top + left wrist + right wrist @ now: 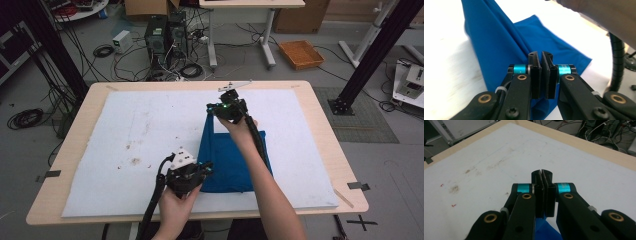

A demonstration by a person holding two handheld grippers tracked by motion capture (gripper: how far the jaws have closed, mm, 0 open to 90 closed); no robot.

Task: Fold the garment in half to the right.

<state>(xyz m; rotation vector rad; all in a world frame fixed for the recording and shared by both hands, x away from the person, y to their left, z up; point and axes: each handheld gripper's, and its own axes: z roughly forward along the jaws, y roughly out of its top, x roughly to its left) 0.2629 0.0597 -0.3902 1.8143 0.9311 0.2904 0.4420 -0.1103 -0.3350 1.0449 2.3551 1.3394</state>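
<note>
High view, hand-held grippers [202,172] pinching blue cloth [227,160]

Our left gripper [541,55] is matte black plastic, its two flat jaws backed by turquoise metal collars, with brass-ringed pivots and black cross-head screws below those collars. A white three-cornered plate tops it. Our right gripper [541,173] matches, trailing a ribbed black cable. Our forearms are unsleeved.
</note>
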